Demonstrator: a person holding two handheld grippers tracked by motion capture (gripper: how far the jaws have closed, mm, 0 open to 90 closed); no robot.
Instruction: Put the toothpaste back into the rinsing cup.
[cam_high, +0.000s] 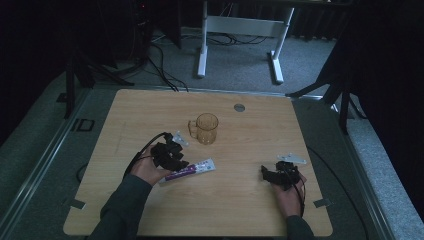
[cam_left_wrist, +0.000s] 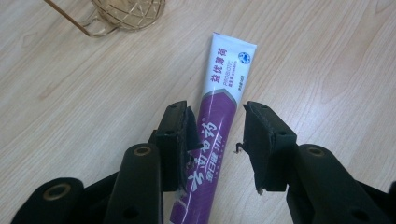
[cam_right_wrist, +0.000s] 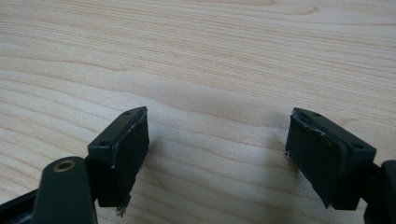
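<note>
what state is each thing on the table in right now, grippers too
toothpaste tube: lying flat on the table, between the left jaws
glass mug: upright, looks empty
left gripper: open, one pad at the tube, gap on the other side
right gripper: open, nothing between the jaws

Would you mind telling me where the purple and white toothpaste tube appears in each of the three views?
High view: the toothpaste tube lies left of centre on the table, under the left gripper.
Left gripper view: the tube runs up the middle, between the open jaws.
Right gripper view: bare tabletop lies ahead of the jaws.
Shared landmark: the amber mug beyond the tube.
</note>
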